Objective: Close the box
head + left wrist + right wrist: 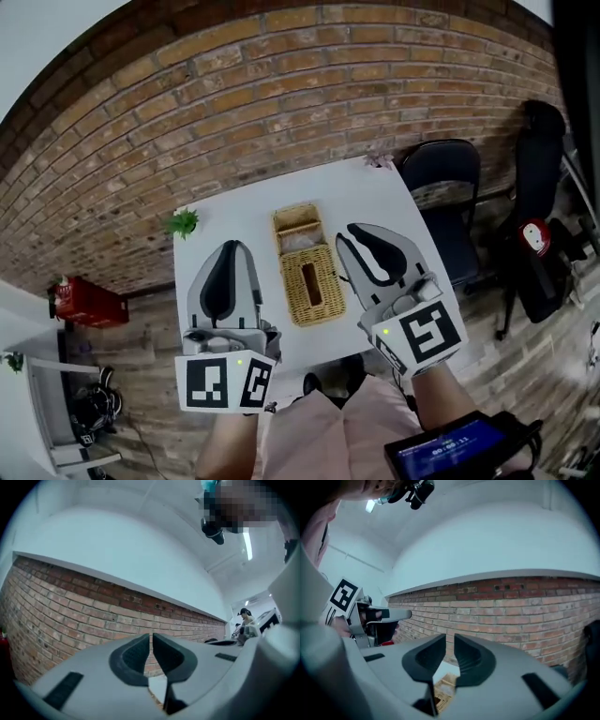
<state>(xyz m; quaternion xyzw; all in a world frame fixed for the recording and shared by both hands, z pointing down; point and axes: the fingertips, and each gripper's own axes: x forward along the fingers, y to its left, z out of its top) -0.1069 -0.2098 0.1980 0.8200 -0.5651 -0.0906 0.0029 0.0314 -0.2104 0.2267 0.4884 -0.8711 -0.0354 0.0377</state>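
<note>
A woven wicker box sits in the middle of the white table. A slot is cut in its top, and an open section at the far end shows something pale inside. My left gripper hovers left of the box, jaws together and empty. My right gripper hovers to the right of the box, also empty. In the left gripper view the left gripper points up at the brick wall. The right gripper has only a sliver between its pads, with the box showing below.
A small green plant stands at the table's far left corner, pink flowers at the far right corner. A black chair is right of the table, a red object on the floor to the left. A dark screen rests near my lap.
</note>
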